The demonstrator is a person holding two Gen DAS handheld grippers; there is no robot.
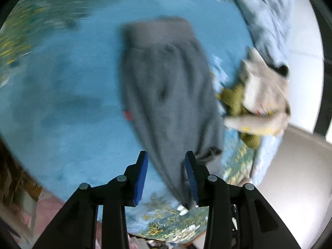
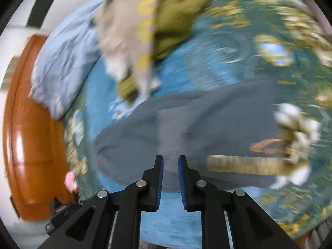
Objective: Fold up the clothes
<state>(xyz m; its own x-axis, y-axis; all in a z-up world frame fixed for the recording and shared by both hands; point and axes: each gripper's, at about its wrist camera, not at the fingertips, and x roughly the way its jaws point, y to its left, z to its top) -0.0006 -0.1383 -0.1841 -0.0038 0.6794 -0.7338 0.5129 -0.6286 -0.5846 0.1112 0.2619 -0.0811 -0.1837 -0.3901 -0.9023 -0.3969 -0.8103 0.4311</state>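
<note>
The left gripper (image 1: 167, 176) has its jaws spread wide, and a narrow end of the grey garment (image 1: 166, 78) passes between them, lying close against the right-hand blue pad (image 1: 192, 178); with the blur I cannot tell whether that pad actually touches the cloth, and nothing is pinched. The right gripper (image 2: 170, 178) holds its jaws much closer, a narrow gap left between the pads, and they hover over the near edge of the garment (image 2: 186, 128) without gripping it, as far as the smeared frames show. From the left wrist view, reading from the left: a wide stretch of the blue spread (image 1: 62, 93) with a floral border, then the garment laid long across the middle, broad at the far end and tapering toward the gripper, a small red tag (image 1: 128, 115) at its left edge. Just to its right sits a heap of clothes (image 1: 261, 95), beige over olive, and beyond that a pale blue pillow (image 1: 267, 14) at the bed's edge. From the right wrist view, again from the left: a glossy wooden board (image 2: 27, 137), the pillow (image 2: 64, 62), then the heap (image 2: 149, 29) near the top, just beyond the garment, which runs sideways across the middle of the spread (image 2: 228, 47).
</note>
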